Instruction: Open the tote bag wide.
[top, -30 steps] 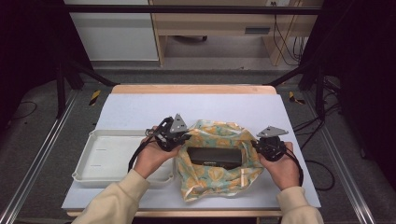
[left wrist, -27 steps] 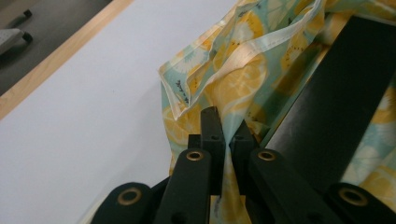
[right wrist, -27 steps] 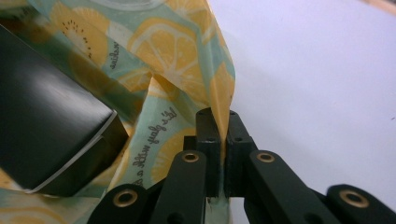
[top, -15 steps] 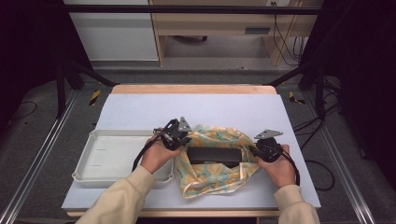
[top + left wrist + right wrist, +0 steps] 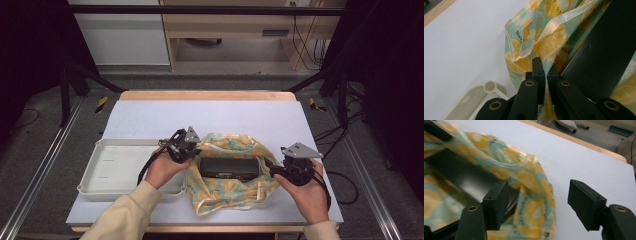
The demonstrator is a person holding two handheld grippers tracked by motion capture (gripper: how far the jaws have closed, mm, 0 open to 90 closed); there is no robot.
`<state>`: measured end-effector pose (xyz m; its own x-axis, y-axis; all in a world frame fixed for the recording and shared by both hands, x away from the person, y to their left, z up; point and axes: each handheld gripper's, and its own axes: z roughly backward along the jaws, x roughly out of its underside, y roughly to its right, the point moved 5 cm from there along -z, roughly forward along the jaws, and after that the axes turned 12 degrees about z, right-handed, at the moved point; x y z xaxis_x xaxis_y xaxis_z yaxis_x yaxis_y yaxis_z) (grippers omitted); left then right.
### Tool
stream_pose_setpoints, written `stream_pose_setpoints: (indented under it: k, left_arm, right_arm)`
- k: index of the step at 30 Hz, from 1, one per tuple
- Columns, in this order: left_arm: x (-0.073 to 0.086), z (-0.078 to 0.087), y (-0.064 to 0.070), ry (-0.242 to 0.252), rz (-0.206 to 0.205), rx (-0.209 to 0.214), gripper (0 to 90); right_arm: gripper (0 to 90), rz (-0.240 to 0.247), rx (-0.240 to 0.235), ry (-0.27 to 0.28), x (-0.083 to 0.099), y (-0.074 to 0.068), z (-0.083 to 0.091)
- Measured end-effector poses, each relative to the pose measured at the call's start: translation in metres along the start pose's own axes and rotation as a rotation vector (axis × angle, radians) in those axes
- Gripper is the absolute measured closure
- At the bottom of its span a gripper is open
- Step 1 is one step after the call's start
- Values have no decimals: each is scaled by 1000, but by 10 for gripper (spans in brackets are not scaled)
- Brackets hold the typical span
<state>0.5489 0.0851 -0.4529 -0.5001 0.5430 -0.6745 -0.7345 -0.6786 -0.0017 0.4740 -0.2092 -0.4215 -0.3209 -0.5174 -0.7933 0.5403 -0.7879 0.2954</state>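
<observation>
Fabric: orange-and-teal fruit-print cloth bag (image 5: 227, 175) lies on the counter (image 5: 210, 117) between both hands, its mouth open around a black box (image 5: 229, 167).
Box axis: long side runs left to right, each end facing one gripper.
Right gripper (image 5: 276, 171): jaws apart, at the bag's right rim, which lies just left of the gap; nearer hand for the next pinch.
Left gripper (image 5: 543, 72): clamped on the bag's left rim.
Tray (image 5: 107, 165): white, just left of the bag.
Change: the right gripper, at the rim before, has let go; the bag sags lower.
</observation>
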Motion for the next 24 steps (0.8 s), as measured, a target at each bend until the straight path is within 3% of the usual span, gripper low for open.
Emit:
stream_pose_setpoints:
  k: [3, 8, 10, 14, 17, 18, 24]
  left_arm:
    - [0, 1, 0, 0, 3, -1, 900]
    - [2, 3, 5, -3, -8, -5, 900]
    - [3, 5, 10, -3, -29, -16, 900]
    - [5, 6, 12, -12, -31, -16, 900]
    - [7, 8, 10, -9, -28, -21, 900]
    - [10, 7, 7, -9, -20, -20, 900]
    - [13, -2, 1, -21, 1, -38, 900]
  right_arm:
    - [469, 17, -34, 38, 0, -17, 12]
    - [634, 46, -71, 28, 20, -45, 15]
    - [659, 38, -74, 24, 25, -47, 13]
    - [763, -5, -121, 5, 42, -55, 1]
    - [793, 18, -144, -28, 49, -61, -5]
    - [822, 26, -164, -63, 55, -64, -10]
    - [888, 37, -171, -120, 64, -64, -16]
